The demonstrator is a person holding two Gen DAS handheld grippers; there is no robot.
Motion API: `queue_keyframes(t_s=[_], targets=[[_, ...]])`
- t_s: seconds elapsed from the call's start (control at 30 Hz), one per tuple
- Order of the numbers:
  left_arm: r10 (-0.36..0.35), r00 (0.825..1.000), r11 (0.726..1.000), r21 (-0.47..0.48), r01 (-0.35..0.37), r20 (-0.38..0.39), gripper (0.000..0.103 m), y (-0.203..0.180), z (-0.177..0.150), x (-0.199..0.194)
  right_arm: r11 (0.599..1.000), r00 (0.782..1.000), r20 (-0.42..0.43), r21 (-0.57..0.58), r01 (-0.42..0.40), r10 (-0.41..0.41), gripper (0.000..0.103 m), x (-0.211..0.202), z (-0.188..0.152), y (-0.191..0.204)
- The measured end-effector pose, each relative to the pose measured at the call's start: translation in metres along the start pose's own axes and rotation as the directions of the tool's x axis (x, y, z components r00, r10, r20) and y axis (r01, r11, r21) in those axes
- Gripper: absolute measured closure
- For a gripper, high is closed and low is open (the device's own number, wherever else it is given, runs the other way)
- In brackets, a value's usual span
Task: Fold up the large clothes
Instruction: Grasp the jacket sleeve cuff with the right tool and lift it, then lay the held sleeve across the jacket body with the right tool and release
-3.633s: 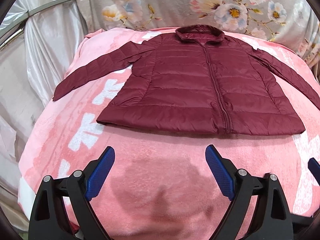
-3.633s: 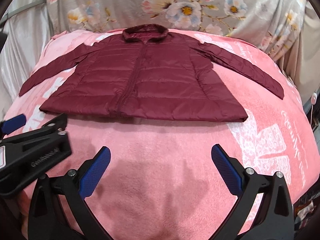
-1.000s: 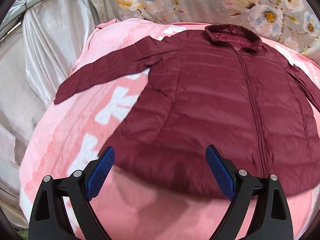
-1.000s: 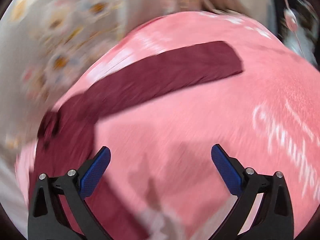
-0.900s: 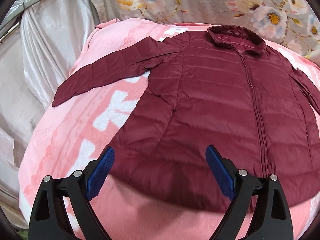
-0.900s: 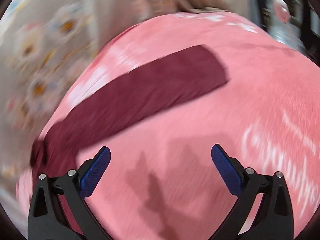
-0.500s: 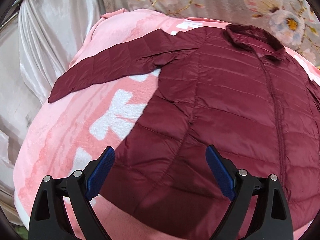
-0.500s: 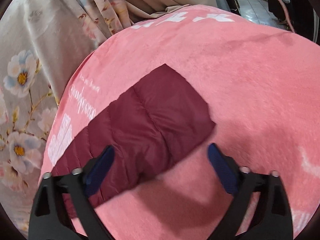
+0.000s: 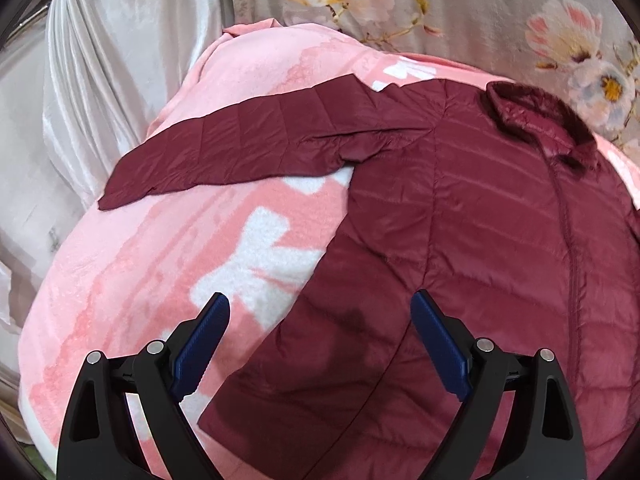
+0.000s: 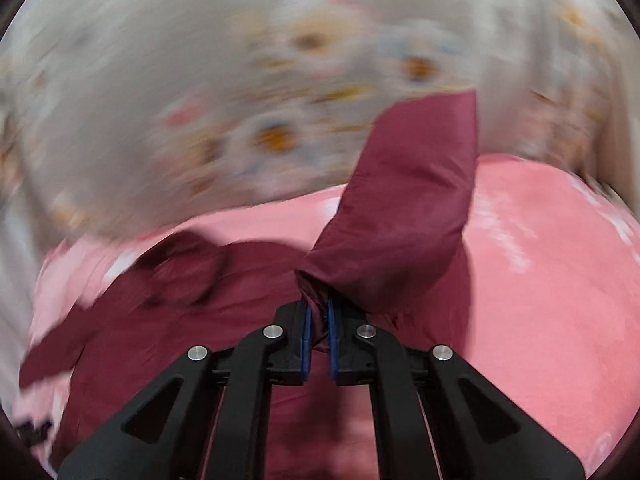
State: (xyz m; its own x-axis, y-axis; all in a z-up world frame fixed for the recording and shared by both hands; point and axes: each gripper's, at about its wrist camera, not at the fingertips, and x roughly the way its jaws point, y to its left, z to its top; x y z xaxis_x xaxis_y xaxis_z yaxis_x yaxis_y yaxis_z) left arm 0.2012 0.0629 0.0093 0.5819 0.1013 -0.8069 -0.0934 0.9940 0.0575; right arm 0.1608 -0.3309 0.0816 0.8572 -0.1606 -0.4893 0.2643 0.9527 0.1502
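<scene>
Right gripper (image 10: 318, 322): we have its jaws clamped on the cuff end of one sleeve (image 10: 404, 216) of the maroon puffer jacket (image 9: 480, 248). Fabric is pinched between the blue pads (image 10: 306, 332). From the pinch the sleeve rises toward 1 o'clock in the right wrist view, clear of the pink blanket (image 10: 540, 280). The rest of that view is motion-blurred; the jacket body lies from 9 to 7 o'clock.

Left gripper (image 9: 320, 344): we hold it with jaws spread wide and nothing between the pads. It hangs over the jacket's side edge near the hem; one finger (image 9: 200, 340) is above the blanket, the other above the jacket.

Jacket position, left wrist view: it lies flat, front up, zip closed, on the blanket, filling the sector from 12 to 5 o'clock. The collar (image 9: 536, 120) sits at 1 o'clock. The other sleeve (image 9: 240, 148) stretches flat toward 10 o'clock.

Surroundings: floral fabric (image 9: 440, 8) at 12 o'clock, a silvery drape (image 9: 100, 60) at 10 o'clock.
</scene>
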Motion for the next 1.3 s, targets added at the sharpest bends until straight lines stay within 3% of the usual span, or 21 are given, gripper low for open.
queue_keyframes(t_s=[0.03, 0.17, 0.27, 0.33, 0.4, 0.47, 0.57, 0.73, 0.77, 0.8, 0.83, 0.87, 0.9, 0.93, 1.0, 1.07, 1.13, 1.3], targets=[[-0.007, 1.0, 1.0, -0.004, 0.007, -0.002, 0.014, 0.0, 0.002, 0.0, 0.996, 0.997, -0.038, -0.064, -0.067, 0.064, 0.098, 0.01, -0.012, 0.04], [-0.051, 0.999, 0.998, -0.021, 0.051, -0.01, 0.014, -0.002, 0.01, 0.001, 0.968, 0.97, -0.16, -0.144, -0.206, 0.182, 0.093, 0.045, -0.056, 0.116], [-0.103, 0.994, 0.994, -0.03, 0.103, -0.02, 0.014, -0.004, 0.016, 0.003, 0.945, 0.936, -0.244, -0.144, -0.295, 0.255, 0.072, 0.056, -0.086, 0.145], [-0.156, 0.987, 0.987, -0.042, 0.155, -0.024, 0.014, -0.006, 0.021, 0.003, 0.936, 0.931, -0.234, -0.148, -0.318, 0.279, 0.055, 0.043, -0.097, 0.151], [-0.223, 0.974, 0.973, -0.061, 0.221, -0.028, 0.014, -0.011, 0.027, 0.004, 0.942, 0.935, -0.212, -0.118, -0.314, 0.285, 0.049, 0.028, -0.098, 0.14], [-0.308, 0.95, 0.949, -0.089, 0.303, -0.05, 0.014, -0.02, 0.033, 0.009, 0.952, 0.939, -0.196, -0.063, -0.301, 0.283, 0.049, 0.018, -0.097, 0.118], [-0.427, 0.897, 0.901, -0.146, 0.41, -0.118, 0.014, -0.044, 0.038, 0.026, 0.97, 0.954, -0.176, 0.057, -0.235, 0.242, 0.048, 0.008, -0.092, 0.072], [-0.541, 0.81, 0.837, -0.241, 0.492, -0.227, 0.015, -0.087, 0.036, 0.057, 0.953, 0.97, -0.169, 0.277, -0.125, 0.177, 0.048, 0.019, -0.086, -0.01], [-0.566, 0.786, 0.82, -0.264, 0.508, -0.249, 0.021, -0.096, 0.036, 0.062, 0.944, 0.969, -0.171, 0.308, -0.119, 0.178, 0.048, 0.023, -0.086, -0.019], [-0.574, 0.776, 0.815, -0.27, 0.513, -0.259, 0.039, -0.102, 0.035, 0.063, 0.927, 0.968, -0.178, 0.36, -0.104, 0.177, 0.048, 0.029, -0.086, -0.035], [-0.583, 0.768, 0.81, -0.267, 0.522, -0.264, 0.049, -0.107, 0.036, 0.065, 0.913, 0.966, -0.184, 0.397, -0.096, 0.181, 0.047, 0.035, -0.087, -0.045], [-0.592, 0.759, 0.805, -0.246, 0.539, -0.272, 0.069, -0.114, 0.039, 0.063, 0.893, 0.962, -0.191, 0.442, -0.091, 0.193, 0.047, 0.044, -0.09, -0.056], [-0.594, 0.757, 0.804, -0.231, 0.548, -0.272, 0.091, -0.117, 0.04, 0.061, 0.874, 0.959, -0.2, 0.478, -0.083, 0.201, 0.046, 0.051, -0.091, -0.064], [-0.597, 0.757, 0.802, -0.219, 0.556, -0.265, 0.098, -0.118, 0.043, 0.059, 0.845, 0.951, -0.21, 0.528, -0.083, 0.225, 0.046, 0.061, -0.095, -0.075], [-0.596, 0.769, 0.802, -0.204, 0.561, -0.231, 0.101, -0.113, 0.051, 0.051, 0.805, 0.944, -0.206, 0.586, -0.094, 0.26, 0.046, 0.074, -0.099, -0.084], [-0.577, 0.795, 0.817, -0.161, 0.554, -0.189, 0.102, -0.108, 0.059, 0.042, 0.777, 0.942, -0.192, 0.621, -0.1, 0.275, 0.046, 0.088, -0.099, -0.09], [-0.567, 0.81, 0.824, -0.129, 0.552, -0.152, 0.102, -0.103, 0.067, 0.034, 0.75, 0.942, -0.164, 0.651, -0.12, 0.293, 0.046, 0.097, -0.095, -0.097], [-0.555, 0.827, 0.832, -0.083, 0.549, -0.087, 0.103, -0.094, 0.084, 0.021, 0.664, 0.953, -0.112, 0.739, -0.11, 0.282, 0.046, 0.118, -0.083, -0.118]])
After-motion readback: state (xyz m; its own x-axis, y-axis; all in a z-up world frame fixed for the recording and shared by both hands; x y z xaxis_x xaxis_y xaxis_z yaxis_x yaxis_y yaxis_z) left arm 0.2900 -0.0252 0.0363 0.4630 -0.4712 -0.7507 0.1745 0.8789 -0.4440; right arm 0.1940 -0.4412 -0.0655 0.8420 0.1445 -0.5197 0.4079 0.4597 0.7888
